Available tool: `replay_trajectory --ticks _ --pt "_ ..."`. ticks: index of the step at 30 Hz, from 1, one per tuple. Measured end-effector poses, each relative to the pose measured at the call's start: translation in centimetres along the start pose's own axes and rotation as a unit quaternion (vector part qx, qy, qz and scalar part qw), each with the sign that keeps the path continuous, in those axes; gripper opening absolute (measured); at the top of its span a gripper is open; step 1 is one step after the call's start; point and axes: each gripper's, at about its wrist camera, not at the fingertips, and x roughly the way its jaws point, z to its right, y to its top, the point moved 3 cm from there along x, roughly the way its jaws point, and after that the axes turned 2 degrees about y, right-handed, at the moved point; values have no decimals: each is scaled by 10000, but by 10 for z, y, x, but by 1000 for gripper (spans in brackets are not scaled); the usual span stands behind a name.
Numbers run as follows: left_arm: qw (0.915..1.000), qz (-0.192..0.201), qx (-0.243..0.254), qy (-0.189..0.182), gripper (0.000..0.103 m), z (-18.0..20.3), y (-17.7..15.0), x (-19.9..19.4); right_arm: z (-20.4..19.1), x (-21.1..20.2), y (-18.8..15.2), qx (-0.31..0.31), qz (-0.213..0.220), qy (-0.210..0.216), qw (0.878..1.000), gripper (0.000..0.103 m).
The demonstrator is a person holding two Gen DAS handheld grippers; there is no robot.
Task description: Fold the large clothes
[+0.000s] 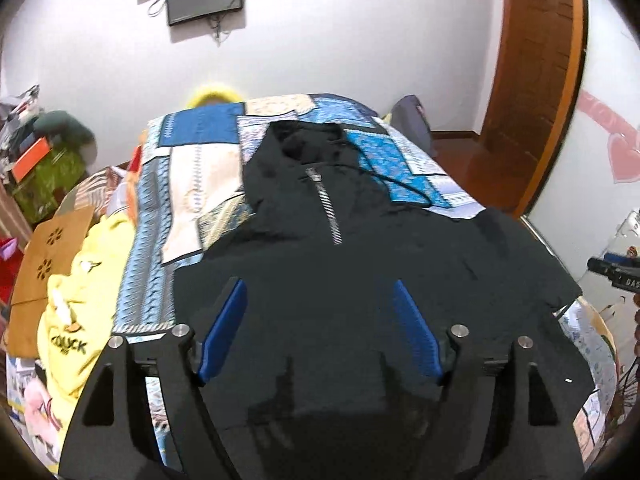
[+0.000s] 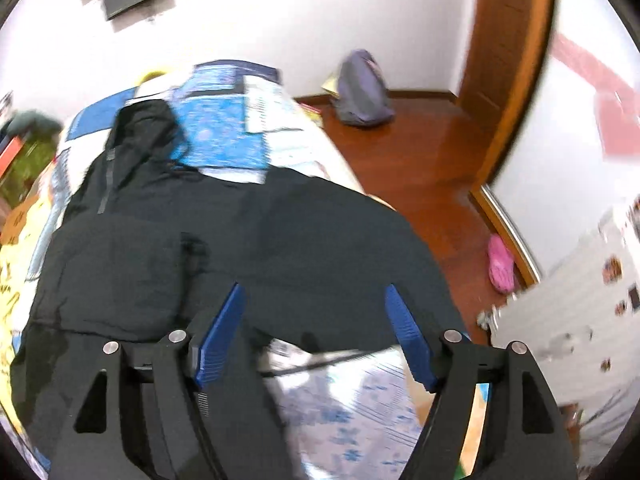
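A black hoodie [image 1: 340, 260] lies spread front-up on the bed [image 1: 200, 168], hood at the far end; I judge folding barely begun. My left gripper [image 1: 320, 320] hovers over its body, jaws apart, empty. My right gripper [image 2: 316, 320], also apart, hangs above the sleeve [image 2: 340, 248]. Only the right view shows that sleeve reaching the bed's edge.

left gripper [image 1: 318, 292]: black frame, blue ribbed pads, silver screws | right gripper [image 2: 314, 296]: identical

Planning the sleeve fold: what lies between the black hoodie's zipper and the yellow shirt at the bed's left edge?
Only the blue patchwork bedspread lies between the zipper and the yellow shirt, per the left wrist view.
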Motion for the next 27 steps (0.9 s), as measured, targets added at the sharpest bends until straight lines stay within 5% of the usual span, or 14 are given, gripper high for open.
replay_trajectory --ticks 5,13,23,27 --pt "9996 -213 97 -173 83 27 -6 21 45 38 -24 899 -661 213 9935 70" --pt "9970 -721 190 -188 83 44 -29 53 86 87 -43 2530 -968 970 9577 70" --pt "9935 -1113 -139 -199 83 32 -43 74 87 113 -21 2612 -904 789 9578 73" --pt "9935 -1105 -225 -155 83 28 -45 73 90 114 -15 2474 -814 592 9637 65"
